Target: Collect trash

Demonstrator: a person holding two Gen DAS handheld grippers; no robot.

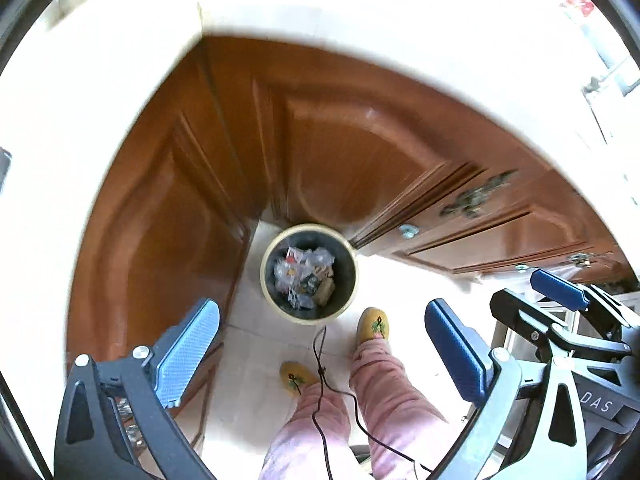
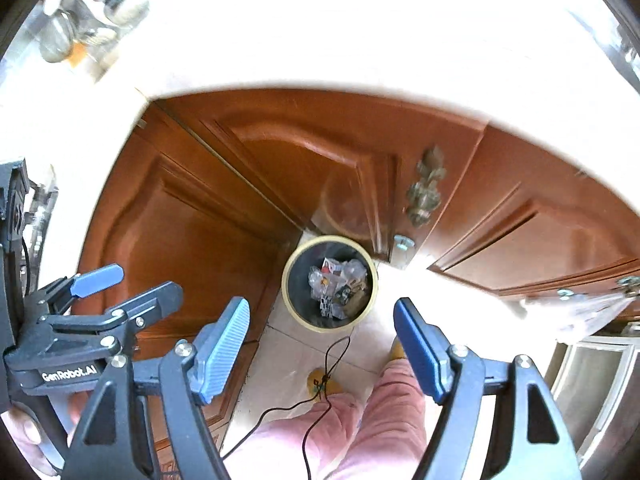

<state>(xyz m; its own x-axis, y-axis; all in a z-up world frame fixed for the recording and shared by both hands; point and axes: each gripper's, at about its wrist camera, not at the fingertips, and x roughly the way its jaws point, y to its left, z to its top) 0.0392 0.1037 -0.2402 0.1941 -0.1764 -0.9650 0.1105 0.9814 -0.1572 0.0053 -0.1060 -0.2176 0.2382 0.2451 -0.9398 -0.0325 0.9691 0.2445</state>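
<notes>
A round cream-rimmed trash bin [image 1: 273, 295] stands on the floor in the corner of the wooden cabinets; it also shows in the right wrist view [image 2: 289, 292]. It holds crumpled plastic and paper trash [image 1: 306, 280], also seen from the right wrist [image 2: 340, 286]. My left gripper [image 1: 320, 350] is open and empty, high above the bin. My right gripper [image 2: 320, 344] is open and empty, also high above the bin. Each gripper shows at the edge of the other's view.
Brown wooden cabinet doors [image 1: 340, 140] wrap the corner under a pale countertop [image 1: 360, 12]. The person's pink trousers [image 1: 384, 396] and yellow slippers [image 1: 374, 324] are below. A black cable [image 1: 320, 376] hangs down. Jars [image 2: 92, 20] stand on the counter at far left.
</notes>
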